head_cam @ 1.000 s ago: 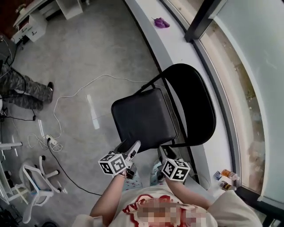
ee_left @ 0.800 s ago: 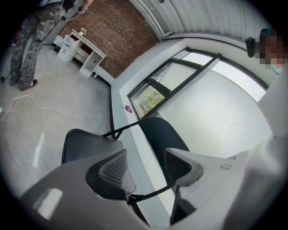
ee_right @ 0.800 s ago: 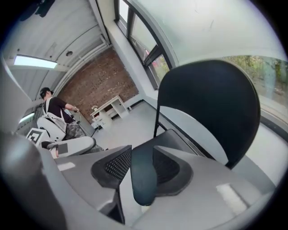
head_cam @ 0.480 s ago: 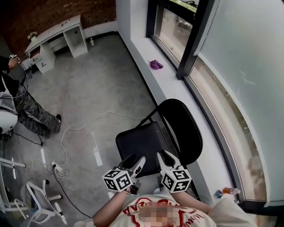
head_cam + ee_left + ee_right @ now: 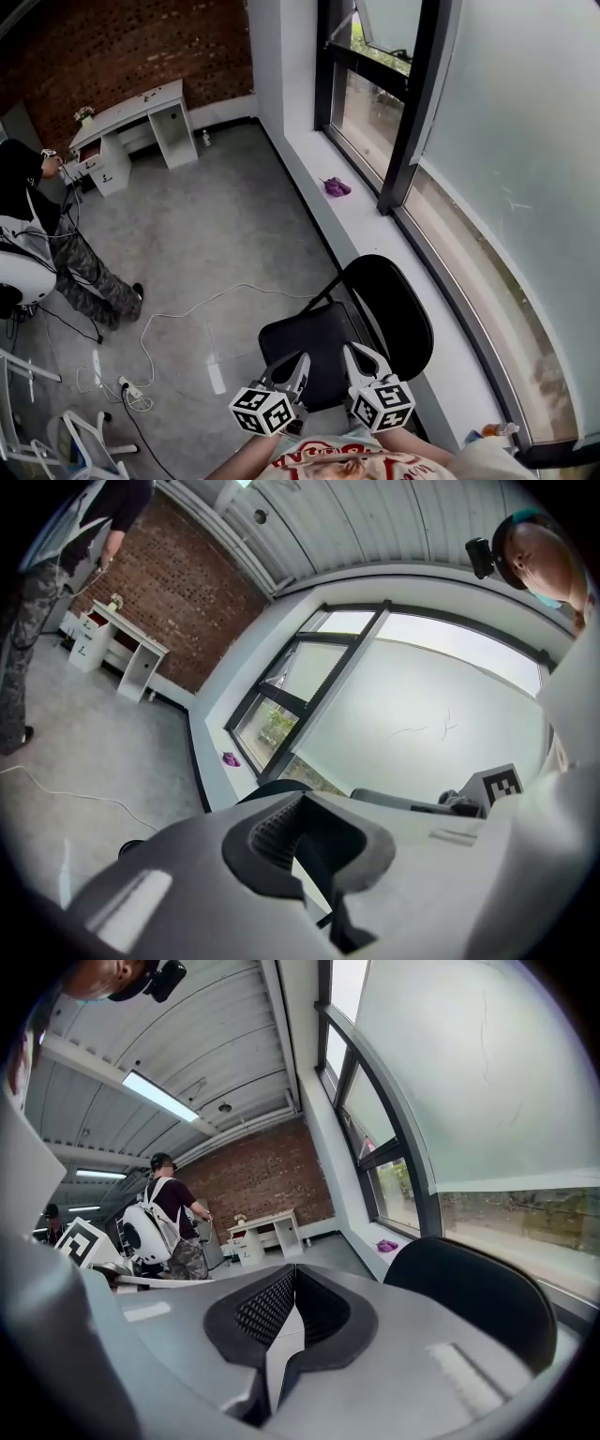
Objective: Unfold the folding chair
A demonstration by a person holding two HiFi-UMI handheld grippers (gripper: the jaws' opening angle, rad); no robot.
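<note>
The chair (image 5: pixel 394 305) stands unfolded (fully open) on the floor (image 5: pixel 216 234) by the window ledge (image 5: pixel 366 225), just ahead of the left gripper (image 5: pixel 289 366), jaws together and empty, and the right gripper (image 5: pixel 364 356), jaws just closed on nothing.

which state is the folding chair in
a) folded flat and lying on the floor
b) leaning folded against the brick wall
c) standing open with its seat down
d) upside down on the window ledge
c: in the head view the folding chair stands open, its seat level and its round backrest raised behind it.
</note>
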